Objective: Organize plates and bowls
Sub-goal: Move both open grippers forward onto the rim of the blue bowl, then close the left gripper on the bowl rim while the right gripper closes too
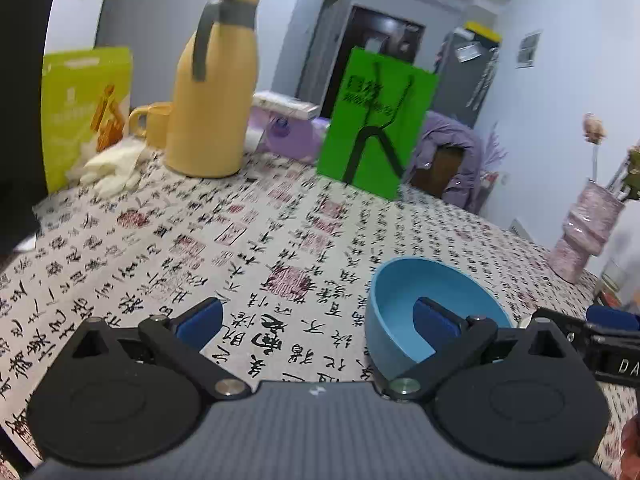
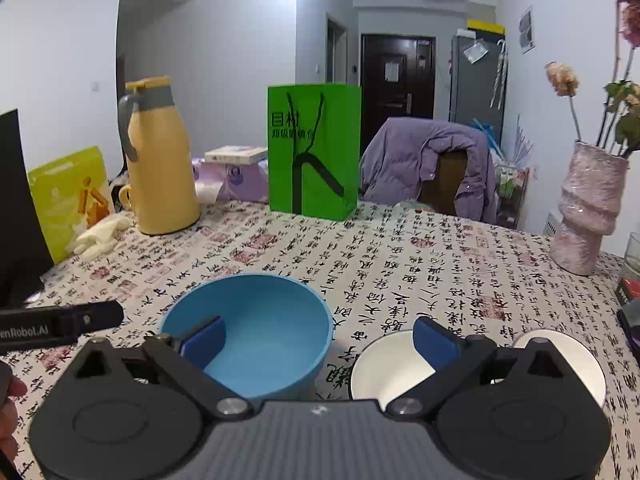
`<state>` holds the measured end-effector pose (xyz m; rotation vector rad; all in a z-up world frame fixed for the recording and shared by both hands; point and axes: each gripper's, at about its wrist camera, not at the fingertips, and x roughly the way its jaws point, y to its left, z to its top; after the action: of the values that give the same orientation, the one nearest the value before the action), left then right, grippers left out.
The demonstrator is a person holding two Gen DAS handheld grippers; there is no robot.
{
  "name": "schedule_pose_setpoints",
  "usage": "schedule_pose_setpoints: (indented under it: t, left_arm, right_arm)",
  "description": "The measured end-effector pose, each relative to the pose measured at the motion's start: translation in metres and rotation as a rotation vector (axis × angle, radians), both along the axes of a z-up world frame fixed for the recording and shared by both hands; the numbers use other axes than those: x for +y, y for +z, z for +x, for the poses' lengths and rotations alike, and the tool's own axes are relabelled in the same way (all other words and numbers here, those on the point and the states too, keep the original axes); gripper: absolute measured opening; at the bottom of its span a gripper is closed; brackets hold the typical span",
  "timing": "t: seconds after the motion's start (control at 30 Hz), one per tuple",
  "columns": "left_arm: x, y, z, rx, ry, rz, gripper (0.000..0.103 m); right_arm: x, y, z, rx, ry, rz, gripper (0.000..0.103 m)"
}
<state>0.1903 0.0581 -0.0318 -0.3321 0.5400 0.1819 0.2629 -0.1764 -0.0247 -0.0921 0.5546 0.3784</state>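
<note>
A blue bowl (image 2: 272, 320) stands upright on the calligraphy-print tablecloth, just ahead of my right gripper (image 2: 320, 340). That gripper is open, and its left finger shows over the bowl's near rim. A white bowl (image 2: 376, 376) sits to the blue bowl's right, behind the right finger, and a second white dish (image 2: 576, 360) lies further right. In the left wrist view my left gripper (image 1: 318, 320) is open and holds nothing. The blue bowl (image 1: 400, 292) is at its right finger, while the right gripper (image 1: 608, 320) shows at the frame's right edge.
At the back of the table stand a yellow thermos jug (image 2: 160, 160), a green paper bag (image 2: 314, 152), a green snack box (image 2: 68, 196) and pale gloves (image 2: 100, 236). A pink vase (image 2: 588, 208) stands at the right edge. A chair with a purple jacket (image 2: 424, 160) is behind the table.
</note>
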Motion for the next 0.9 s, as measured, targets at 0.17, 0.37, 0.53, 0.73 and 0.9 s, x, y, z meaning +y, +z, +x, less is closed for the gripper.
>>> schedule_pose_setpoints:
  t: [0.17, 0.37, 0.53, 0.73, 0.9]
  left_arm:
    - [0.002, 0.003, 0.022, 0.041, 0.003, -0.030, 0.103]
    - [-0.003, 0.001, 0.052, 0.112, 0.018, -0.060, 0.103]
    - [-0.009, -0.004, 0.069, 0.148, 0.014, -0.069, 0.100]
    - [-0.013, -0.013, 0.082, 0.187, 0.011, -0.084, 0.087]
    - [-0.014, -0.022, 0.091, 0.252, -0.029, -0.130, 0.058]
  right_arm:
    - [0.011, -0.001, 0.028, 0.041, 0.012, -0.049, 0.097]
    - [0.024, -0.007, 0.054, 0.083, 0.024, -0.107, 0.092]
    - [0.028, -0.014, 0.073, 0.119, 0.022, -0.130, 0.086]
    - [0.035, -0.027, 0.089, 0.156, 0.051, -0.164, 0.078]
    - [0.039, -0.038, 0.099, 0.196, 0.061, -0.164, 0.069]
